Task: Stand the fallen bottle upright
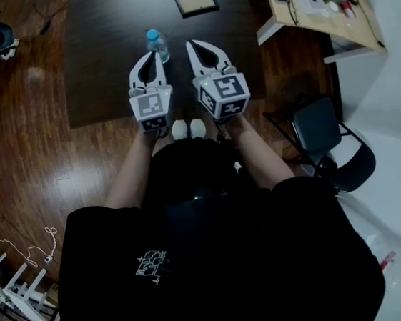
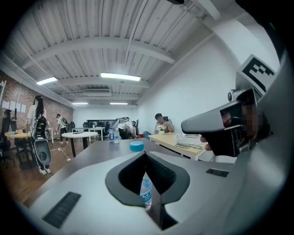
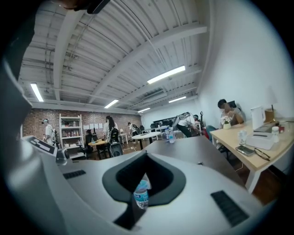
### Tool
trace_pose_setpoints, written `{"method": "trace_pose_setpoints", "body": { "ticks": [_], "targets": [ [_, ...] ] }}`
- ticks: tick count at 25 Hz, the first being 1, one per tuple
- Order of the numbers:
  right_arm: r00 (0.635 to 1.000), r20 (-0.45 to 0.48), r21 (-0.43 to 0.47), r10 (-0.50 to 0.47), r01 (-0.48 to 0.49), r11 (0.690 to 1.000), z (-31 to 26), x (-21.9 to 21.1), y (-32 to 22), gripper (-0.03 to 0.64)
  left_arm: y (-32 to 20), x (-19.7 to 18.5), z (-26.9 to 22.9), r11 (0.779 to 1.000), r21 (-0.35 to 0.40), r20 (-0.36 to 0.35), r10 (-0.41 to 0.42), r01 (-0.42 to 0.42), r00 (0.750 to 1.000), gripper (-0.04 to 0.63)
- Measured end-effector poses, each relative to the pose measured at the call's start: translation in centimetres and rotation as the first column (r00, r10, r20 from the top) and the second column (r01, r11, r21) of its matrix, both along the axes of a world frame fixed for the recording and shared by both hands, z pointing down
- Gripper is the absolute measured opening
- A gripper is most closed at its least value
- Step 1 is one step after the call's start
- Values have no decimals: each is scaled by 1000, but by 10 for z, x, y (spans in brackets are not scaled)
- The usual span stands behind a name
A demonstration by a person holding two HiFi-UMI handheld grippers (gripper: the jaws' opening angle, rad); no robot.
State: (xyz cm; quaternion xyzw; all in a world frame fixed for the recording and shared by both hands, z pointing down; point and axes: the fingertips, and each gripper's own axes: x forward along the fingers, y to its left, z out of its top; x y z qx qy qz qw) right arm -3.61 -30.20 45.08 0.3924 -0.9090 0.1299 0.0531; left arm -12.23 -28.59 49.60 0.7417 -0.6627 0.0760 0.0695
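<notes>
The bottle [image 1: 156,44] stands upright on the bench [image 1: 103,59]. The left tool [image 1: 153,53], tips just short of the bottle, is clenched on nothing. The right tool [image 1: 194,45], just right of the bottle, is also clenched and empty. A careless nudge from either tip would likely topple the bottle again.

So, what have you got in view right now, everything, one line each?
bottle: one, clear with a blue cap, upright on the table just beyond the left gripper's tips
table: one, dark, ahead of the person
flat framed panel: one, dark with a pale frame, on the table's far part
desk: one, light wood, upper right, with small items on it
chair: one, black, on the floor at right
shoes: two, white, under the grippers
left gripper: one, white and grey, jaws shut, empty
right gripper: one, white and grey, jaws shut, empty
</notes>
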Motion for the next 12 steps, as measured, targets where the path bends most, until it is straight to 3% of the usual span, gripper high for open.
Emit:
{"method": "trace_pose_setpoints", "body": {
  "ticks": [4, 12],
  "targets": [
    [1000, 3, 11, 1, -1, 1000, -2, 2, 12, 11, 8, 8, -11, 1000, 1, -40, 0, 0, 999, -3],
    [999, 22, 40, 26, -27, 999, -17, 21, 23, 11, 25, 17, -36, 999, 32, -55, 8, -7, 998, -3]
  ]
}}
